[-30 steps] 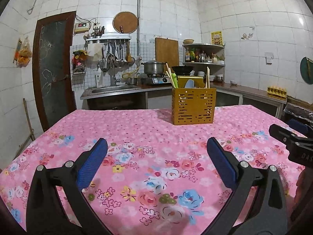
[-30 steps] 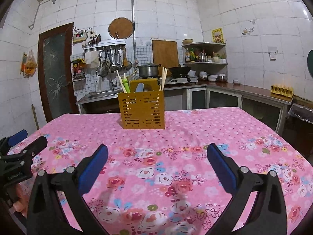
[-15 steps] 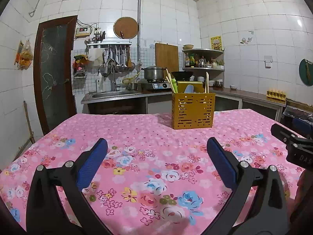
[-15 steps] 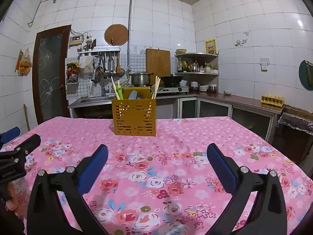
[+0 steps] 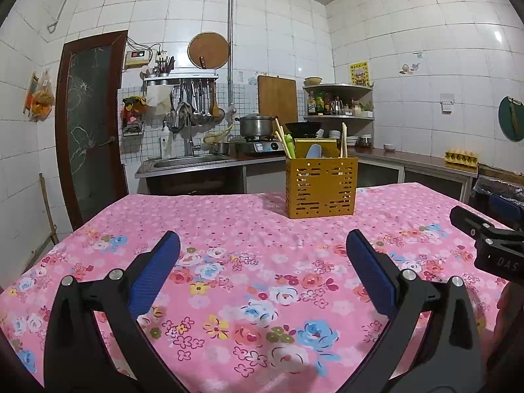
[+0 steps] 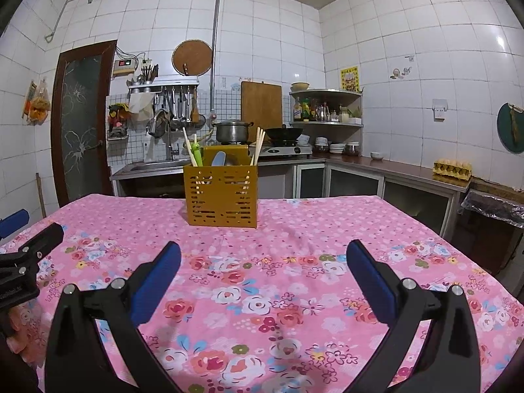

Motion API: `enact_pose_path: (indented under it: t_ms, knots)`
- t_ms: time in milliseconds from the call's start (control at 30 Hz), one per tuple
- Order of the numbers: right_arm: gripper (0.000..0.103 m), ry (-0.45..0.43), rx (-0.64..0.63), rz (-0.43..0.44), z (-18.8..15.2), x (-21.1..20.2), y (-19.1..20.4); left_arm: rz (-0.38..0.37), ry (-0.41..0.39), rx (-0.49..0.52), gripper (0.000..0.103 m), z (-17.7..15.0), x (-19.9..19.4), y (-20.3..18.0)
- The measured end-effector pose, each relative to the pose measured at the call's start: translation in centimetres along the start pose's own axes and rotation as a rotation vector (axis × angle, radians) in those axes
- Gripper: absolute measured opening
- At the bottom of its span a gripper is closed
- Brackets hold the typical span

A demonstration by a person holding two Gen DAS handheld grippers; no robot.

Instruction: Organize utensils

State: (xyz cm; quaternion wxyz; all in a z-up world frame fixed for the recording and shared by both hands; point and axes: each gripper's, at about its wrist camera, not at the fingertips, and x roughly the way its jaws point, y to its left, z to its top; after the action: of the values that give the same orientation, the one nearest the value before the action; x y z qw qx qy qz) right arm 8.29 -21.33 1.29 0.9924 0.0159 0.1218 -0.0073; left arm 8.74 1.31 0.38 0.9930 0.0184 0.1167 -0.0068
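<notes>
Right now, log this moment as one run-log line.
left tongs: open, empty | right tongs: open, empty | utensil holder: upright on tablecloth, holding chopsticks | loose utensils: none visible

Home kitchen: sink (image 5: pixel 193 162), stove (image 5: pixel 260 146), hanging ladles (image 5: pixel 196 104)

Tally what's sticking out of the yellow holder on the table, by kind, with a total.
Chopsticks, left bundle: 1 (sticks too fine to count)
Chopsticks, right bundle: 1
Green utensil: 1
Blue-grey spoon: 1
Total: 4 items in the holder
</notes>
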Motion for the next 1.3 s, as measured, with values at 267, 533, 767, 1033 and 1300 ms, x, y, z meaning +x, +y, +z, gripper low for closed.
enact_pose_path:
  t_ms: [267,533,767,1033,1300]
  knots:
    - [0.099,-0.001,-0.003,-0.002,0.01,-0.02,0.07,-0.002,-0.001,0.001,0.098,-0.02,-0.03,0.04]
    - [0.099,0.003,-0.001,-0.003,0.05,-0.08,-0.03,-0.003,0.003,-0.003,0.098,-0.06,-0.05,0.03]
    - [0.099,0.007,-0.005,-0.002,0.08,0.00,-0.14,-0.004,0.005,-0.005,0.098,-0.11,-0.14,0.00]
    - [0.099,0.007,-0.007,-0.003,0.07,0.03,-0.18,-0.004,0.005,-0.005,0.098,-0.08,-0.12,0.01]
    - [0.099,0.008,-0.007,-0.003,0.07,0.06,-0.25,-0.004,0.005,-0.006,0.098,-0.07,-0.12,-0.02]
